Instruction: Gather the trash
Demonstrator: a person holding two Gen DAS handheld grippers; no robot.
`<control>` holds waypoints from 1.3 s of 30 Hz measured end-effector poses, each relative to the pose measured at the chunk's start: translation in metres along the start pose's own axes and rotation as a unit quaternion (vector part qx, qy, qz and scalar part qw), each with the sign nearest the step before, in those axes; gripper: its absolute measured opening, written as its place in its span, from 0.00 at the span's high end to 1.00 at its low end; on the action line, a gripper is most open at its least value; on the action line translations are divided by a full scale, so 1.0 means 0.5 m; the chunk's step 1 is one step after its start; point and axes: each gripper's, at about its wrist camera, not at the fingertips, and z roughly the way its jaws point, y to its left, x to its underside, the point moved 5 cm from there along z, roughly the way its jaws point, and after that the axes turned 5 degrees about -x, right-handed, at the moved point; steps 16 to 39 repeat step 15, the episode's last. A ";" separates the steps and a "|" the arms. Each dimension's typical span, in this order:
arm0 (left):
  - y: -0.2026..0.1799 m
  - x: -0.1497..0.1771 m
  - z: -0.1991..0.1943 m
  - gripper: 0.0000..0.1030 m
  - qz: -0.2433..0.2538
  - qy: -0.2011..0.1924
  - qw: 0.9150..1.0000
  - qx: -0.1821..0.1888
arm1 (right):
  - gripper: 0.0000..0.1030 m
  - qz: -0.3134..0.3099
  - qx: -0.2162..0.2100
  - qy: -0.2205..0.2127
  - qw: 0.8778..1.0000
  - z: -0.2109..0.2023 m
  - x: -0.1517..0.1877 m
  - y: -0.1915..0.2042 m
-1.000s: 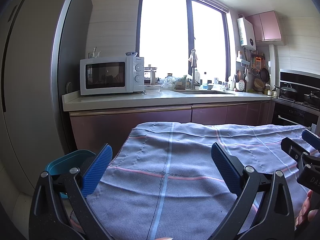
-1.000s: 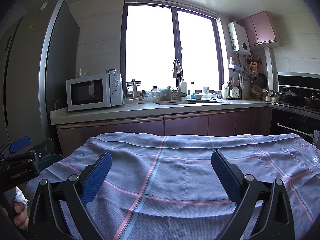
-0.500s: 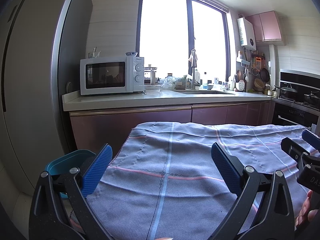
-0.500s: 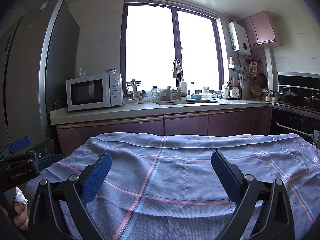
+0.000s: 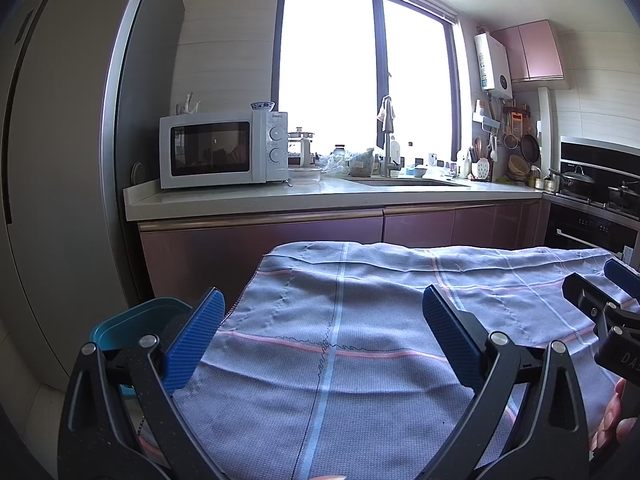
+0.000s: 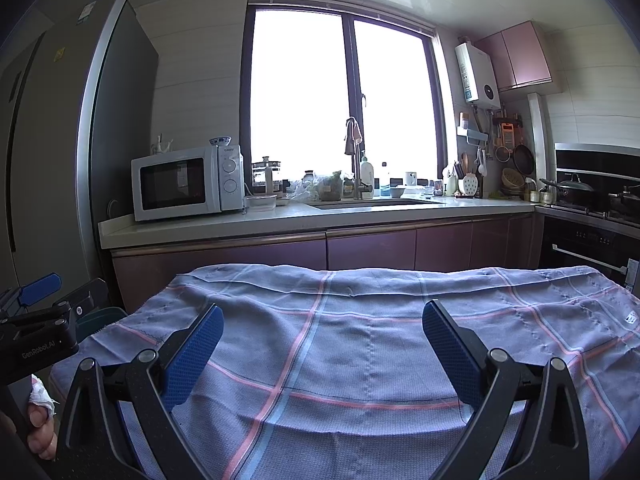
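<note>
No trash shows anywhere on the surface; a blue checked cloth (image 5: 360, 344) covers it, so what lies beneath is hidden. A teal bin (image 5: 132, 324), lower left of the left view, is half blocked by the left tool (image 5: 320, 332), its inside out of sight. Both the left tool and the right tool (image 6: 320, 340) hang released, fingers spread wide above the cloth, grasping nothing.

Both views low, facing shared window (image 5: 368, 80)
</note>
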 end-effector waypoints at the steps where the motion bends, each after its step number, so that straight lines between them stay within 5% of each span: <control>1: 0.000 0.000 0.001 0.05 -0.001 0.001 1.000 0.002 | 0.07 0.000 0.001 -0.001 1.000 -0.001 0.000 0.000; 9: -0.004 0.005 0.027 0.05 0.001 0.028 0.999 0.018 | 0.07 0.009 0.007 0.004 1.000 0.002 0.004 -0.022; 15: -0.014 0.023 0.134 0.05 -0.001 0.127 0.991 0.036 | 0.07 0.006 0.024 0.053 0.998 0.029 0.013 -0.084; 39: -0.014 0.023 0.134 0.05 -0.001 0.127 0.991 0.036 | 0.07 0.006 0.024 0.053 0.998 0.029 0.013 -0.084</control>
